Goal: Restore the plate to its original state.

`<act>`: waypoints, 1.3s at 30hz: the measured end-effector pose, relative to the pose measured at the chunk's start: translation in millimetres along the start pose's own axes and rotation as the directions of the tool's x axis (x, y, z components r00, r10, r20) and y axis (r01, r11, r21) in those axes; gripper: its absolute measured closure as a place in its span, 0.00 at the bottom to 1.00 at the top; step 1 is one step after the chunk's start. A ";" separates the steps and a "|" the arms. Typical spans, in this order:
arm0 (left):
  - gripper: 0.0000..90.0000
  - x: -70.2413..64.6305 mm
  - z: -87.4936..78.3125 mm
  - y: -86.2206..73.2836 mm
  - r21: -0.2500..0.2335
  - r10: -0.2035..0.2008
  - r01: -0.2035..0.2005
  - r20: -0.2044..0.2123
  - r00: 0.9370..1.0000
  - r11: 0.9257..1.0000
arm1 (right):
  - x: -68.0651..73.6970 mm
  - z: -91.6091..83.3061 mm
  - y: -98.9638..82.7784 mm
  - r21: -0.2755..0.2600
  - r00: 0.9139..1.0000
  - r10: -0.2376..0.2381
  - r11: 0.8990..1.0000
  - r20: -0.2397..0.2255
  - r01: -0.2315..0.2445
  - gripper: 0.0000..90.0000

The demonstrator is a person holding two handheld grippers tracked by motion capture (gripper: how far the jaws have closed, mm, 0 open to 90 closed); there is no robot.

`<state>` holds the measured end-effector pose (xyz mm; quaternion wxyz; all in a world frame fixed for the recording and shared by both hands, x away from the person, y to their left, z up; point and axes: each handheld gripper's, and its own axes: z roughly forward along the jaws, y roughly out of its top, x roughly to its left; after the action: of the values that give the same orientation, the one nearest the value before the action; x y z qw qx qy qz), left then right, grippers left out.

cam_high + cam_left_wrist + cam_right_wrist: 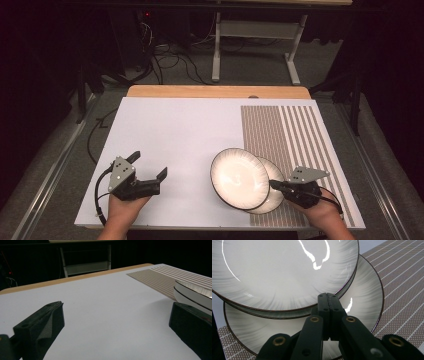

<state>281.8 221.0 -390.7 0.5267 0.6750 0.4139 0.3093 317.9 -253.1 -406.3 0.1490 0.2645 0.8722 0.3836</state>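
Two white plates with dark rims lie overlapped at the front right. The upper plate sits tilted and shifted left over the lower plate. My right gripper is shut, with nothing pinched between its jaws. Its tips meet the upper plate's right rim, just above the lower plate. My left gripper rests open near the front left of the white sheet, holding nothing. The stacked plates' edge shows beside its right jaw.
A white sheet covers the wooden table. A brown striped mat lies along its right side, under part of the lower plate. Cables and a table frame stand on the floor beyond.
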 end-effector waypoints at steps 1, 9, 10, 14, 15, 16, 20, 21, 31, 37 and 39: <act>0.01 0.3 -0.1 0.0 0.000 -0.001 0.001 -0.001 1.000 1.000 | -0.1 0.0 -0.1 0.000 1.000 0.000 1.000 -0.001 0.000 1.00; 0.01 0.9 -0.5 -0.4 -0.001 -0.005 0.005 -0.007 1.000 1.000 | 0.3 -0.2 0.4 -0.002 1.000 0.000 1.000 0.000 0.000 1.00; 0.01 0.9 -0.5 -0.4 -0.001 -0.005 0.005 -0.007 1.000 1.000 | 0.3 -0.2 0.4 -0.002 1.000 0.000 1.000 0.000 0.000 1.00; 0.01 0.7 -0.5 -0.4 -0.002 -0.006 0.006 -0.006 1.000 1.000 | 0.2 -0.3 0.4 -0.003 1.000 -0.006 1.000 -0.002 0.006 1.00; 0.01 0.7 -0.4 -0.4 -0.002 -0.006 0.006 -0.006 1.000 1.000 | 0.2 -0.3 0.4 -0.003 1.000 -0.006 1.000 -0.002 0.006 1.00; 0.01 0.7 -0.3 -0.4 -0.001 -0.006 0.006 -0.005 1.000 1.000 | 0.2 -0.3 0.5 -0.003 1.000 -0.006 1.000 -0.002 0.006 1.00; 0.01 0.5 0.2 -0.8 0.003 -0.008 0.008 0.002 1.000 1.000 | 0.0 -0.3 0.5 -0.003 1.000 -0.006 1.000 -0.003 0.006 1.00; 0.01 0.5 0.2 -0.8 0.003 -0.008 0.008 0.002 1.000 1.000 | 0.2 -0.4 0.5 -0.001 1.000 -0.001 1.000 -0.003 0.001 1.00; 0.01 1.0 -0.5 -0.6 0.001 -0.007 0.007 -0.002 1.000 1.000 | 0.2 -0.4 0.5 0.000 1.000 0.000 1.000 -0.004 0.000 1.00; 0.01 1.5 -0.7 -0.6 0.001 -0.006 0.006 -0.005 1.000 1.000 | 0.0 -0.4 0.5 0.000 1.000 0.002 1.000 -0.005 -0.002 1.00; 0.01 1.6 -1.0 -0.5 -0.001 -0.006 0.006 -0.007 1.000 1.000 | 0.0 -0.4 0.4 0.000 1.000 0.004 1.000 -0.005 -0.004 1.00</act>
<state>281.5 223.0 -391.0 0.5266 0.6725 0.4174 0.3101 317.8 -253.1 -405.7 0.1459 0.2653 0.8720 0.3846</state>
